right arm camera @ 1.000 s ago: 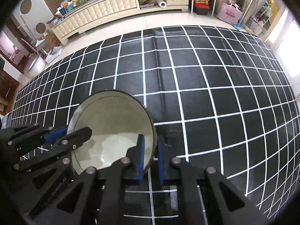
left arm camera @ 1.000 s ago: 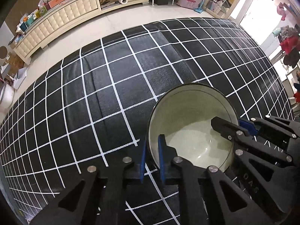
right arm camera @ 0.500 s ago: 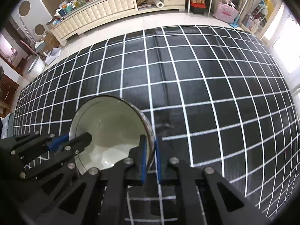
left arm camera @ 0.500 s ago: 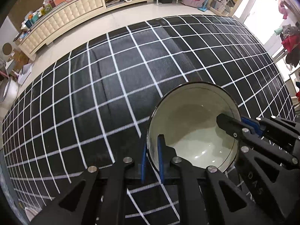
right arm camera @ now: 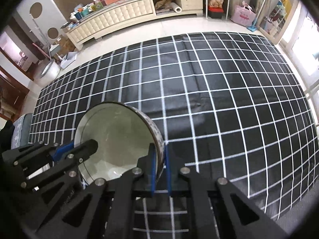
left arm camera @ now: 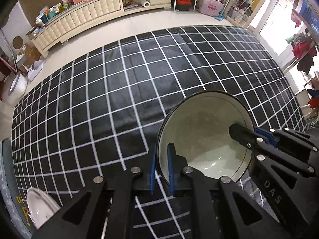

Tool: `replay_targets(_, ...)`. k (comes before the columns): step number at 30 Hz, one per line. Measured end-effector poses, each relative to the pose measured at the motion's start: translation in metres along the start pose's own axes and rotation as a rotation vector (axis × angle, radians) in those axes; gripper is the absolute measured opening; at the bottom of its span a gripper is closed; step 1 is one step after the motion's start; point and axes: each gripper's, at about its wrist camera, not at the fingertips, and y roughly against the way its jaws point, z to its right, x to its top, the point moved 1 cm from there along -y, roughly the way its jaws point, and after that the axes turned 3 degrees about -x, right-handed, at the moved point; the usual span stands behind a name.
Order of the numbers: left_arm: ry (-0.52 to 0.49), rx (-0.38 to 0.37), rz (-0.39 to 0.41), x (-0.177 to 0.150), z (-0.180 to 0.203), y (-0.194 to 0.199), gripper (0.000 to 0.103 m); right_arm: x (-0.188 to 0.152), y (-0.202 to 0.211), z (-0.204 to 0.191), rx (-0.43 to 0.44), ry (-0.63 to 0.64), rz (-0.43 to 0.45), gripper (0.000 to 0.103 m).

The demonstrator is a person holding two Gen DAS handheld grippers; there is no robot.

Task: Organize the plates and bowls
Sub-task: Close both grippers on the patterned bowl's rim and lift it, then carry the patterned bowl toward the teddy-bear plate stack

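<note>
Both my grippers, left (left arm camera: pixel 161 167) and right (right arm camera: pixel 159 169), pinch the bowl (left arm camera: pixel 203 131) rim; only the left view shows a white plate (left arm camera: pixel 39 207) (partly cut off) near left.

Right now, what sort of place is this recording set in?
Most likely a lived-in home living room: a long cream tufted cabinet cluttered with household items, a pink bag on the tiled floor, and clothes hanging by the bright doorway.

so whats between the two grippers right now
The bowl. The left gripper is clamped on its left rim and the right gripper on the opposite rim, so the bowl's pale inside spans the stretch between them. Both wrist views show it.
</note>
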Motion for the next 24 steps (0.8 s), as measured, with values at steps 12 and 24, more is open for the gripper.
replay_targets(12,0.05,0.012,0.079,-0.05,-0.03,0.077,0.009,-0.024,0.051,-0.049,0.024,0.065,0.054,0.012)
replay_targets(24,0.127,0.04,0.101,-0.104,-0.072,0.113,0.009,-0.051,0.061,-0.108,0.047,0.159,0.057,0.012)
